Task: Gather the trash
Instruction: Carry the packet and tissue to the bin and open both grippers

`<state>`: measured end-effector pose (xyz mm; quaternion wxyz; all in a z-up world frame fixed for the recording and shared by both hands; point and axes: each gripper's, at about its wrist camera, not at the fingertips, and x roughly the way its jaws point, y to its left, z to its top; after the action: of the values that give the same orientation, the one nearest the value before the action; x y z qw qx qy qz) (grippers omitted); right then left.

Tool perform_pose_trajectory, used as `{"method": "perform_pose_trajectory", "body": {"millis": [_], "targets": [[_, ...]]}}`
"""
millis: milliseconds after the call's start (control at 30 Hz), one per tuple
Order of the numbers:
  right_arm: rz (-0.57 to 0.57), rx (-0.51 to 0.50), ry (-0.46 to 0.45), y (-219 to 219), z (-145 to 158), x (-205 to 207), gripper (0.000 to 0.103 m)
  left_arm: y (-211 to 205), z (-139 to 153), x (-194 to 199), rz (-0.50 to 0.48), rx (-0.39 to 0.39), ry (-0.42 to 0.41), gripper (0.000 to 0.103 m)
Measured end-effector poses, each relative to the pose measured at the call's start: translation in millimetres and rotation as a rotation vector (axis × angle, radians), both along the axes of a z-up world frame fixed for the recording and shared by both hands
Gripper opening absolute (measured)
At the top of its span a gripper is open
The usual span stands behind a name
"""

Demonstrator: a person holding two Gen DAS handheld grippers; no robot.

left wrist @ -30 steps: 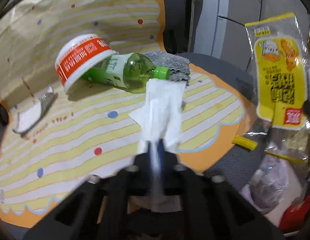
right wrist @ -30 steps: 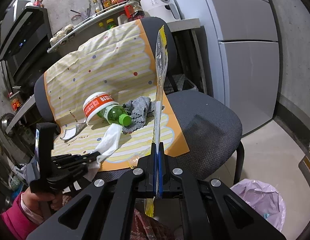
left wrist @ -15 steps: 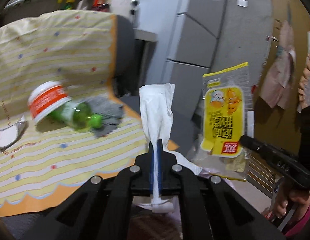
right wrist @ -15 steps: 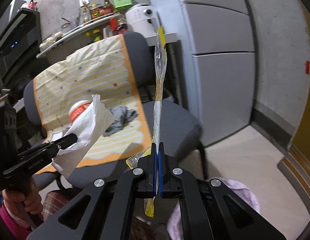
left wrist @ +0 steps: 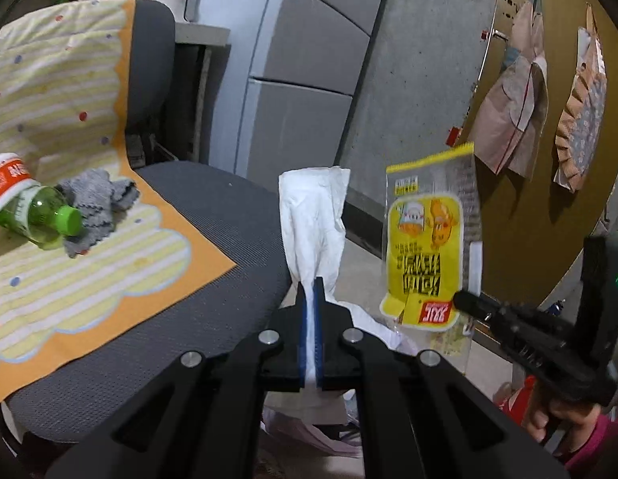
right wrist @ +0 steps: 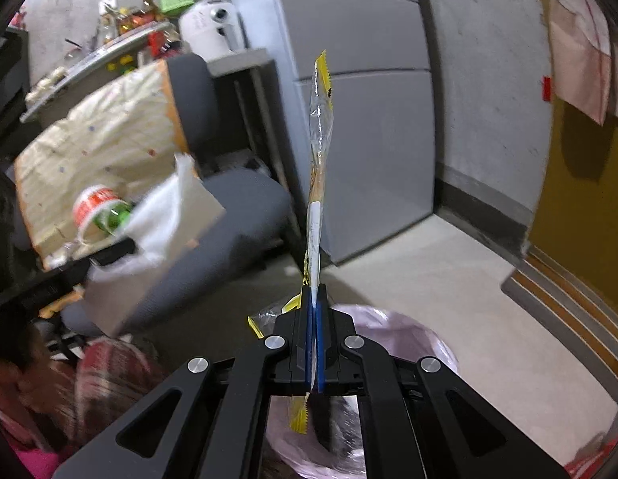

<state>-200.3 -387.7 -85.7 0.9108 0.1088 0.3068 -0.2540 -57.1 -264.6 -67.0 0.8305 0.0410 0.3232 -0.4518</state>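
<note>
My left gripper [left wrist: 309,291] is shut on a white paper tissue [left wrist: 313,215] that stands up from its jaws, off the chair's right edge. My right gripper [right wrist: 315,295] is shut on a yellow snack wrapper [right wrist: 319,159], seen edge-on here and face-on as the wrapper [left wrist: 428,247] in the left wrist view. Below the right gripper sits a pink-lined trash bag [right wrist: 401,335]. On the chair's striped mat [left wrist: 69,271] lie a green bottle [left wrist: 41,215], a red-and-white cup [left wrist: 5,183] and a grey cloth [left wrist: 97,195].
A grey office chair [left wrist: 213,239] holds the mat. Grey cabinets [right wrist: 357,119] stand behind it, and a cluttered shelf [right wrist: 109,36] at the back left. A yellow door [right wrist: 580,207] with a step is at the right. A person's hand [left wrist: 564,419] holds the right gripper.
Both grippers swung right, away from the chair seat toward the floor and trash bag, carrying the tissue and the wrapper. The bag now sits directly under the right gripper.
</note>
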Motion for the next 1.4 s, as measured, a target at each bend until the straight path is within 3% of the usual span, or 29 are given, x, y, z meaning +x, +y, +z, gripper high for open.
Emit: {"method": "perform_pose_trajectory", "body": {"millis": [167, 233, 300, 333, 567, 867, 1067, 1167, 1200, 1233, 1400], "targets": [[-0.055, 0.055, 0.05, -20.7, -30.7, -2.3, 0.008, -6.3, -6.0, 1.6, -0.01, 0.019, 0.016, 0.001], [-0.075, 0.08, 0.067, -26.9, -39.0, -3.4, 0.015, -6.3, -8.5, 2.0, -0.01, 0.026, 0.022, 0.001], [-0.085, 0.102, 0.067, -31.4, -41.9, -4.9, 0.031, -7.4, -9.5, 3.0, -0.013, 0.031, 0.027, 0.001], [-0.087, 0.109, 0.066, -32.5, -42.3, -5.2, 0.032, -7.9, -9.9, 3.0, -0.014, 0.034, 0.03, 0.001], [-0.096, 0.101, 0.02, -33.1, -25.3, -7.6, 0.033, -16.7, -20.2, 0.2, -0.058, 0.075, 0.071, 0.001], [-0.088, 0.063, -0.076, -28.4, 11.7, -12.2, 0.033, -54.0, -39.6, -18.0, -0.199, 0.163, 0.104, 0.001], [-0.112, 0.069, -0.1, -38.2, 17.2, -18.3, 0.033, -78.0, -53.6, -23.7, -0.27, 0.227, 0.134, 0.002], [-0.121, 0.074, -0.1, -41.1, 16.3, -19.2, 0.033, -88.6, -62.5, -22.4, -0.29, 0.256, 0.158, 0.025], [-0.122, 0.077, -0.099, -41.7, 15.9, -19.2, 0.033, -90.7, -64.3, -22.3, -0.292, 0.262, 0.16, 0.045], [-0.124, 0.077, -0.097, -42.0, 15.7, -19.1, 0.033, -91.2, -65.3, -22.3, -0.289, 0.261, 0.157, 0.055], [-0.117, 0.074, -0.098, -41.1, 17.1, -17.6, 0.033, -80.5, -60.9, -16.3, -0.256, 0.239, 0.143, 0.055]]}}
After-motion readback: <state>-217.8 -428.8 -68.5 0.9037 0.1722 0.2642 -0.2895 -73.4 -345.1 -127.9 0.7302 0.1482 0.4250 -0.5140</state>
